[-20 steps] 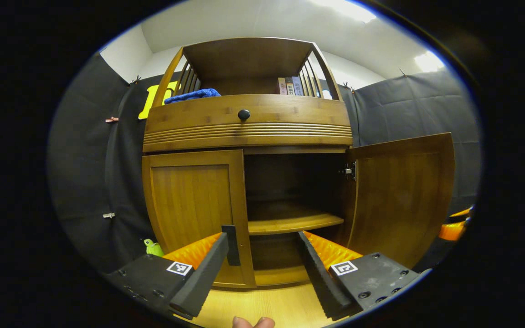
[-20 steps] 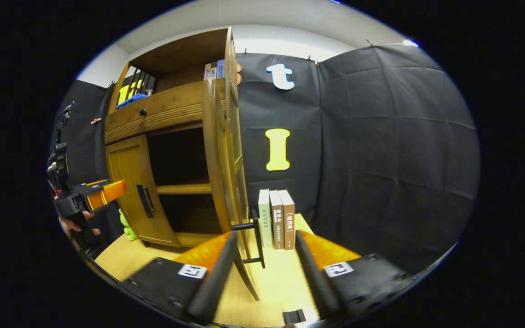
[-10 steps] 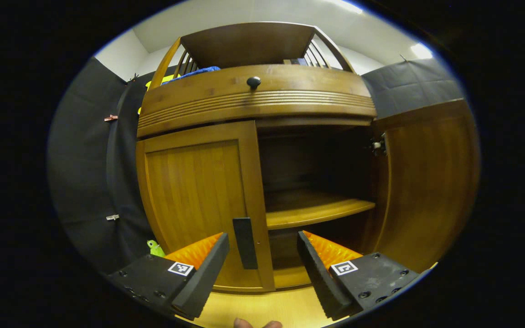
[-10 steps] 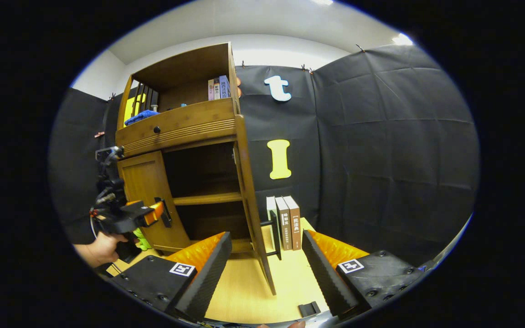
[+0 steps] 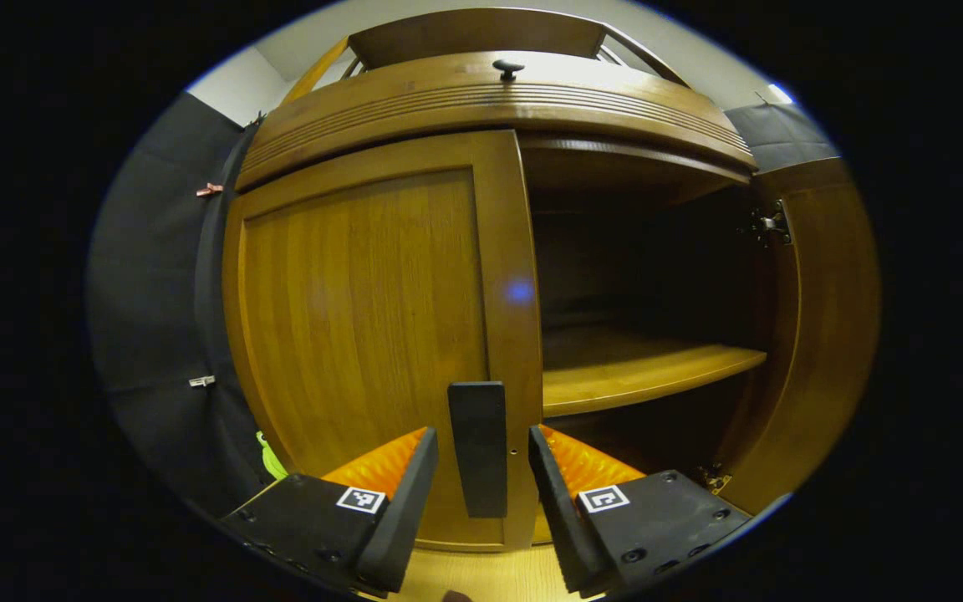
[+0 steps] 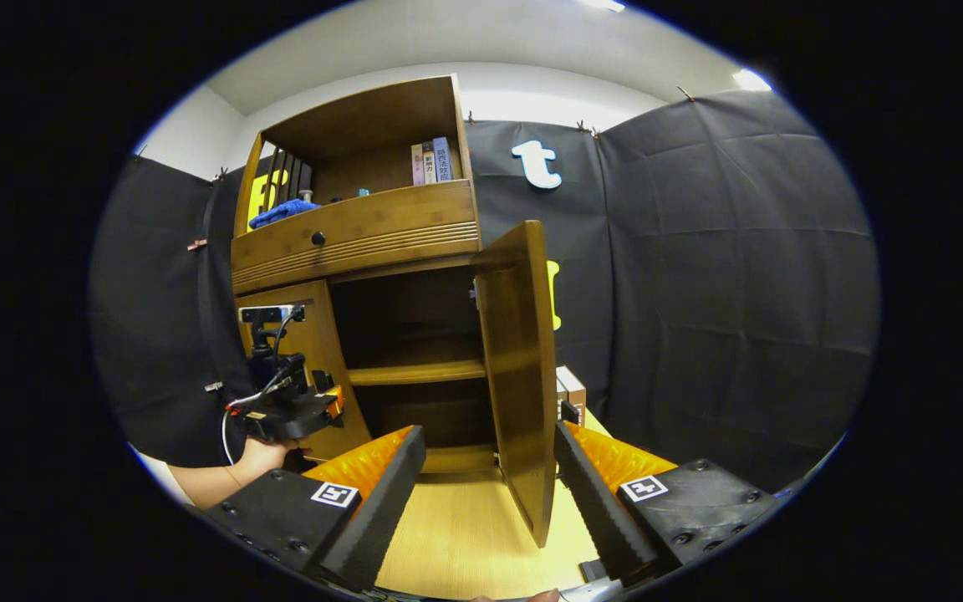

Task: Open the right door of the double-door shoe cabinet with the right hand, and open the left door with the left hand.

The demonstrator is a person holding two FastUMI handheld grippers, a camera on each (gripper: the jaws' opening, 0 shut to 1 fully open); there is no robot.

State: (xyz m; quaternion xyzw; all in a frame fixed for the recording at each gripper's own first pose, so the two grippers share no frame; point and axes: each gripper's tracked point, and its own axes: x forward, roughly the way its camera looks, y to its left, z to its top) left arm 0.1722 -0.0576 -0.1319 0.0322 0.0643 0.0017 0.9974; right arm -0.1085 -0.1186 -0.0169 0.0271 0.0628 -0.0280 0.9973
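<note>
The wooden shoe cabinet (image 6: 356,226) stands against the booth wall. Its left door (image 5: 364,334) is closed. That door's dark vertical handle (image 5: 478,418) stands between the fingers of my left gripper (image 5: 483,443), which is open with a small gap on each side of the handle. The right door (image 6: 519,376) hangs swung out, its inner face towards the right gripper view. My right gripper (image 6: 488,451) is open, back from that door's lower edge and holding nothing. The right gripper view also has the left gripper (image 6: 293,414) at the left door, held by a hand (image 6: 256,460).
Inside the open half there is a bare wooden shelf (image 5: 640,376). A drawer with a dark knob (image 6: 318,238) sits above the doors. Books (image 6: 431,161) and a blue cloth (image 6: 281,213) lie on the top shelf. More books (image 6: 569,389) stand behind the right door on the pale floor (image 6: 448,527).
My left gripper has moved in to the left door, so the handle now sits between its fingers, which have narrowed. My right gripper has drawn back from the right door's handle.
</note>
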